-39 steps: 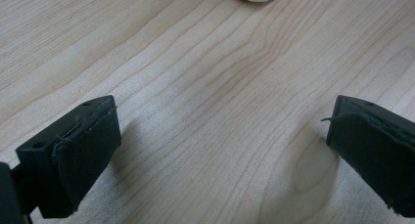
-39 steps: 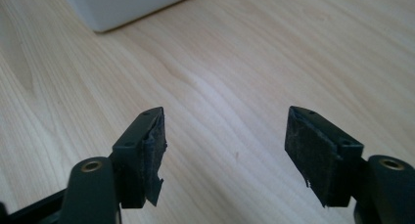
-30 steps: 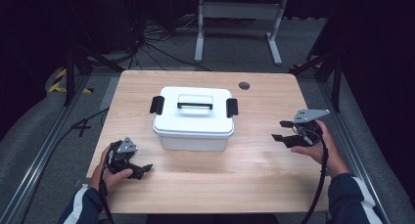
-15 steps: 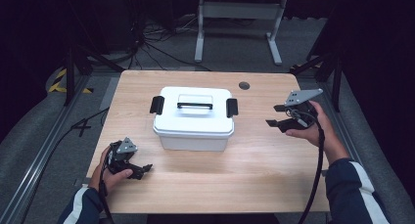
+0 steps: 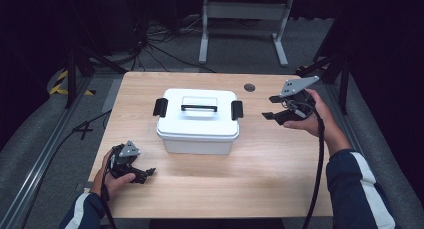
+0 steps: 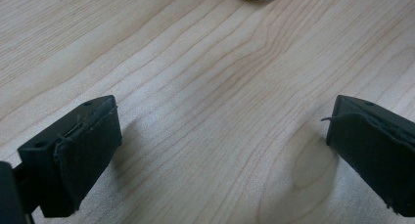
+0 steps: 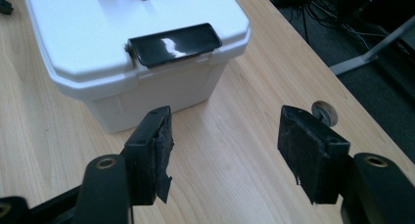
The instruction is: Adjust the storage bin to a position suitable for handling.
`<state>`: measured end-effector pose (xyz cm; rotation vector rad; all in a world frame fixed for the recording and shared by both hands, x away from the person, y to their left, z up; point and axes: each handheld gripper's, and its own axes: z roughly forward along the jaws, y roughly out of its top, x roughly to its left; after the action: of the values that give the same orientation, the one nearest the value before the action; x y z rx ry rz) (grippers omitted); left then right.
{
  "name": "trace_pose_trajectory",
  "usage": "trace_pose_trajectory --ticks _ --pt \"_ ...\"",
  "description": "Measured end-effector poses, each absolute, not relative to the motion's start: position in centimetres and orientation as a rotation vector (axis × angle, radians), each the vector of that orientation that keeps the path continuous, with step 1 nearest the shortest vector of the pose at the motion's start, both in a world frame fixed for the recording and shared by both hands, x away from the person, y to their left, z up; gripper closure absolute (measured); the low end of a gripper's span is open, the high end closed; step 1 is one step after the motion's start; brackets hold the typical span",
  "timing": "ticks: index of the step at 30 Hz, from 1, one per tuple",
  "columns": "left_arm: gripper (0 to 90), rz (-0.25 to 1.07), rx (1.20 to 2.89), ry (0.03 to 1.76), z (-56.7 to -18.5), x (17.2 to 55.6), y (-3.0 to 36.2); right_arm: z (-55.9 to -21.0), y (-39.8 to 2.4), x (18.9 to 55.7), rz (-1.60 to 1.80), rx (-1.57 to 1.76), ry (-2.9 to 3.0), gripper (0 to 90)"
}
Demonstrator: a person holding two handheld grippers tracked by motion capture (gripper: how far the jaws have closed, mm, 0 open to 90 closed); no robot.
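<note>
White rigid plastic lidded box [image 5: 196,120], likely light, slick-walled; best taken by black top handle [image 5: 199,108] after releasing black side latch [image 7: 172,43]. Right gripper [image 5: 274,108] jaws apart, left gripper [image 5: 144,174] likewise.

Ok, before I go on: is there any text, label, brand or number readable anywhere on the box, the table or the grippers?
None can be read.
White box: lid, black latch and handle carry no visible lettering.
Table: bare wood grain, no markings.
Left gripper and right gripper: no print can be made out on either one.
</note>
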<state>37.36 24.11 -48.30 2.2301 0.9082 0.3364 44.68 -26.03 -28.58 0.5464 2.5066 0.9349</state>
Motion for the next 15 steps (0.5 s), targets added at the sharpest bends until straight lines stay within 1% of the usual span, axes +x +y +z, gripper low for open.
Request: trace_pose_trajectory --ticks 15 --pt "0.4 0.336 2.229 0.911 -48.3 37.3 24.1 -27.4 -22.4 45.2 0.905 0.434 2.551 38.1"
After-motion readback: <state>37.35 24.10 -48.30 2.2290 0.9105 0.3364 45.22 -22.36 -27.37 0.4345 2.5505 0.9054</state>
